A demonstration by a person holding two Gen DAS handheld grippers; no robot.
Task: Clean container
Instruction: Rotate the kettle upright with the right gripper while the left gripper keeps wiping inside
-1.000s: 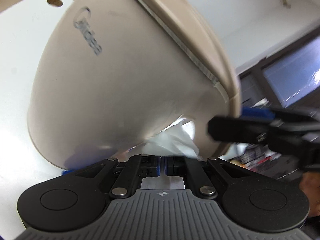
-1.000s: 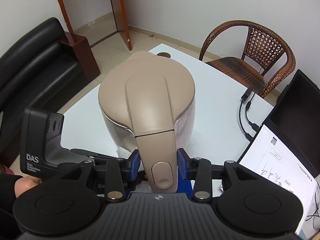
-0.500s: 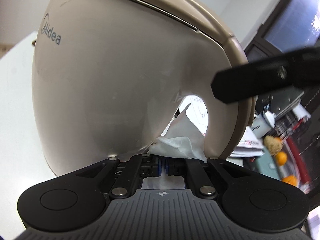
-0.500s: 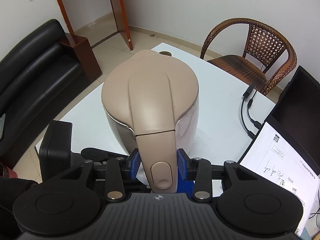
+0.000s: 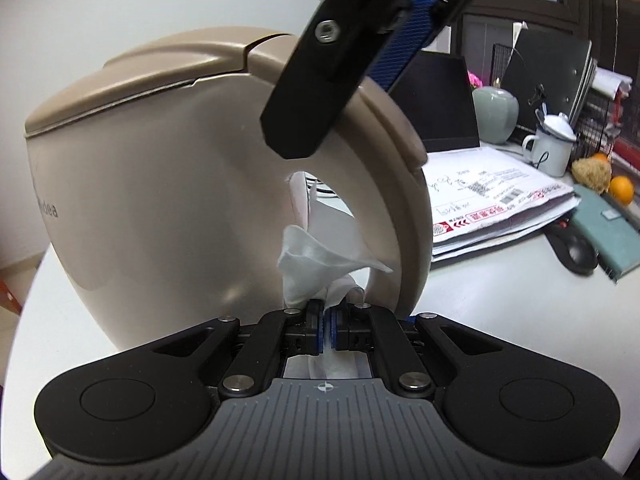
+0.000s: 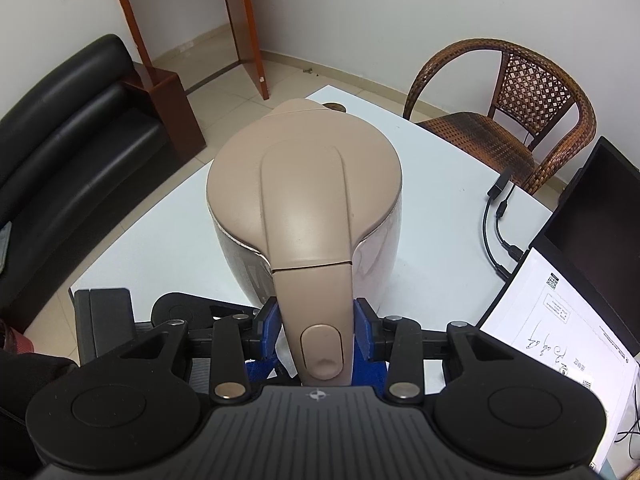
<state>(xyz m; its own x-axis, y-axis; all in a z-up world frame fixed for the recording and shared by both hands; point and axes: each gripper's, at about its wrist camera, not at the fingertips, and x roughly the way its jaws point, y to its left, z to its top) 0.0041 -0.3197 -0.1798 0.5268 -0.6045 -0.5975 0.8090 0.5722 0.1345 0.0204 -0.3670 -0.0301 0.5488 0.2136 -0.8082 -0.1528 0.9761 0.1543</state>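
Observation:
A beige electric kettle [image 6: 304, 184] with its lid down is over the white table [image 6: 440, 200]. My right gripper [image 6: 316, 328] is shut on the kettle's handle [image 6: 316, 300], blue pads on both sides. From the left wrist view one right finger [image 5: 316, 80] crosses above the handle [image 5: 404, 208]. My left gripper [image 5: 328, 316] is shut on a crumpled white cloth [image 5: 316, 264]. It holds the cloth against the lower kettle body [image 5: 160, 200], inside the handle loop. Its black housing [image 6: 104, 320] shows low on the left in the right wrist view.
A stack of papers [image 5: 500, 208], a white mug [image 5: 552, 144], oranges [image 5: 622, 190] and a dark notebook [image 5: 604, 228] lie to the right. A black monitor [image 6: 592, 232] and cables [image 6: 500, 232] edge the table. A wicker chair [image 6: 520, 120] and black sofa [image 6: 60, 140] stand beyond.
My left gripper has swung with the cloth around the kettle's side to the handle loop, and its housing has shifted right in the right wrist view. The right gripper's hold on the handle is unchanged.

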